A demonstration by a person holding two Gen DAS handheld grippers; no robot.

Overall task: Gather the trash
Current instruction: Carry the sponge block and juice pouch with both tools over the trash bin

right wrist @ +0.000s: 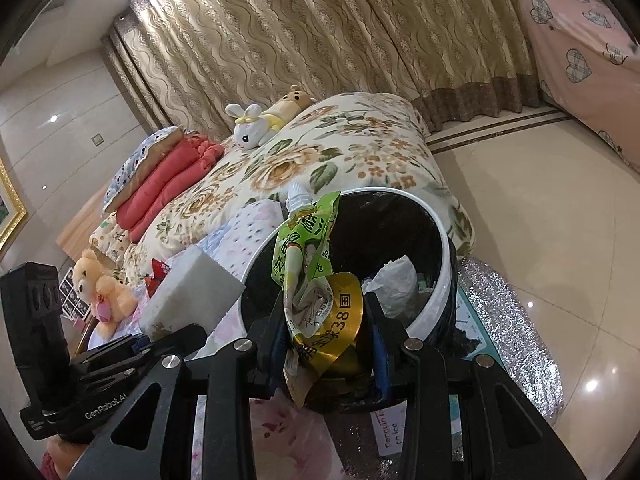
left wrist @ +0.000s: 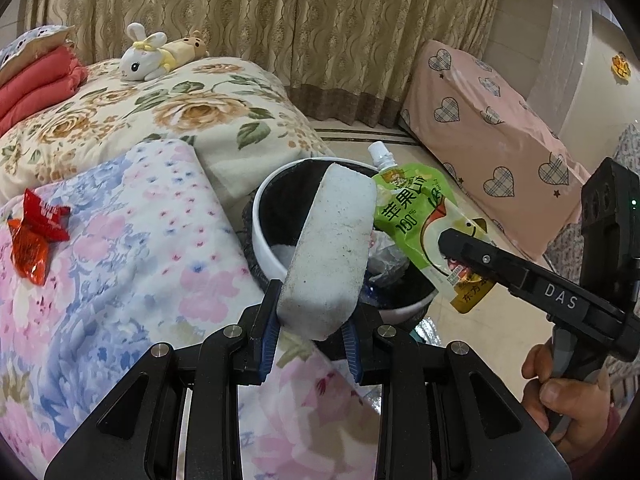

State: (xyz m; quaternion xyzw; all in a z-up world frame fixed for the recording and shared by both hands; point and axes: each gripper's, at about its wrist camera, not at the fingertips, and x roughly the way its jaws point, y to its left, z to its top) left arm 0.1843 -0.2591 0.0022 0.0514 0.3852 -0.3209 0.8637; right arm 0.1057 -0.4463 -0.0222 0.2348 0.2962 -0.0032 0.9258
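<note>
1. A white foam block [left wrist: 328, 248] is being clamped between the blue-padded fingers of the left gripper [left wrist: 310, 330], its far end leaning over the near-left rim of the trash bin [left wrist: 272, 256].
2. A green juice pouch [right wrist: 310, 276] with a white spout is being gripped at its crumpled gold bottom by the right gripper [right wrist: 330, 354], and is being held upright over the near rim of the bin [right wrist: 434, 280].
3. The bin, white-rimmed with a dark liner, is being seen on the floor just right of the bed [left wrist: 120, 264]; crumpled white plastic [right wrist: 394, 280] is lying inside it.
4. A red wrapper [left wrist: 34, 236] is lying on the pastel floral blanket at the left, well apart from the bin.
5. A white rabbit plush [left wrist: 144, 58] is resting on the far flowered quilt.
</note>
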